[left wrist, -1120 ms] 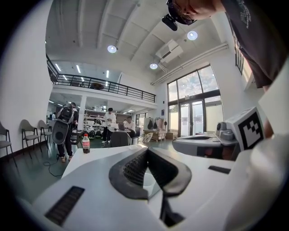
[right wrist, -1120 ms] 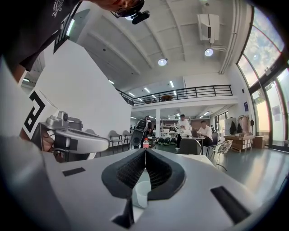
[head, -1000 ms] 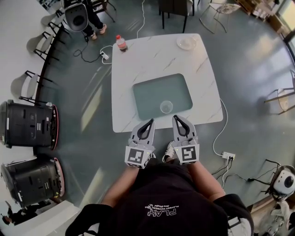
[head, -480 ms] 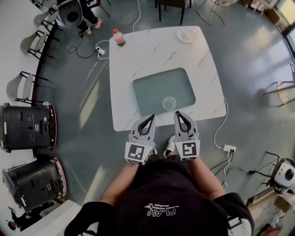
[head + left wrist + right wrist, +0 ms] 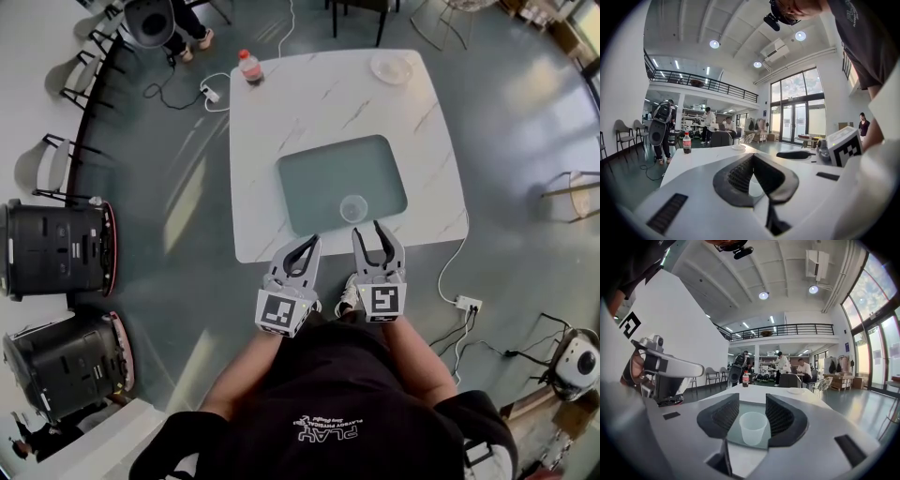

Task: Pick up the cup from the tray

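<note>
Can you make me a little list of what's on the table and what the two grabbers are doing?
table: white, marbled
tray: grey-green, on the table
cup: clear, upright, on the tray's near part
bottle: far left corner
dish: far right corner
left gripper: shut, empty
right gripper: jaws have just been opening; cup ahead, not between them

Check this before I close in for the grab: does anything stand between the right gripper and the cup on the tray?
Nothing visible does. The cup stands alone on the tray, just ahead of the right gripper, framed in the gap of its jaws, which have just been opening. Only bare tray lies between.
</note>
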Motion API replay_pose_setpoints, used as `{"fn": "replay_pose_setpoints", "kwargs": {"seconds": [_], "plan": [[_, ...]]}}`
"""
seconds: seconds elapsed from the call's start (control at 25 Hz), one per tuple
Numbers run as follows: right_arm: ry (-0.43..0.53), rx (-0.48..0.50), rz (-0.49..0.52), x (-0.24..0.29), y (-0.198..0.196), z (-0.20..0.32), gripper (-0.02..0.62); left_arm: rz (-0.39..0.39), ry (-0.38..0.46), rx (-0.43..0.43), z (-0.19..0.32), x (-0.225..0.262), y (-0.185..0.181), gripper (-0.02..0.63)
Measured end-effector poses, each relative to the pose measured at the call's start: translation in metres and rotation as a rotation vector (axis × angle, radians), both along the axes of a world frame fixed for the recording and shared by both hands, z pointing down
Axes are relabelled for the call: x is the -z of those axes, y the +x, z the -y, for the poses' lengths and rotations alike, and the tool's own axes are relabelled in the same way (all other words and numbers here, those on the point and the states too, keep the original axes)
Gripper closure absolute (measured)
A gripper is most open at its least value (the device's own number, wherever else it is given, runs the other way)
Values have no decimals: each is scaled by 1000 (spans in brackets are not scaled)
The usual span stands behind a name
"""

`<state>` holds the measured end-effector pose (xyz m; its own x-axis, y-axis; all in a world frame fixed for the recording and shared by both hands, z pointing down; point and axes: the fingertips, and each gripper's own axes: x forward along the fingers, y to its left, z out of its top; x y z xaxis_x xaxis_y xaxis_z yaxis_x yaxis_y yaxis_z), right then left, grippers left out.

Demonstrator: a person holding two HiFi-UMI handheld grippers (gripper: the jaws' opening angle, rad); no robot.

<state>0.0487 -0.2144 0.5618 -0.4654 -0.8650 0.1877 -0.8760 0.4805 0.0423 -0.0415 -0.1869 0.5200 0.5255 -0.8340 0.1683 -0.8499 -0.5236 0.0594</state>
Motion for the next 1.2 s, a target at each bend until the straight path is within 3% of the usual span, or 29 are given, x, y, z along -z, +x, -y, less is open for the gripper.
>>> {"fn": "replay_pose_setpoints", "kwargs": {"seconds": [0.16, 0.32, 0.76, 1.2], "plan": [[-45, -11, -2, -22, -1, 5, 354, 12, -6, 6, -4, -2, -5, 603], [-115, 2, -13, -53, -7, 14, 315, 25, -17, 16, -8, -6, -10, 603], [-270, -3, -25, -106, -16, 46, 299, 18, -23, 60, -8, -10, -25, 603], [-293, 22, -69, -115, -28, 57, 298, 37, -29, 96, -10, -11, -38, 603]]}}
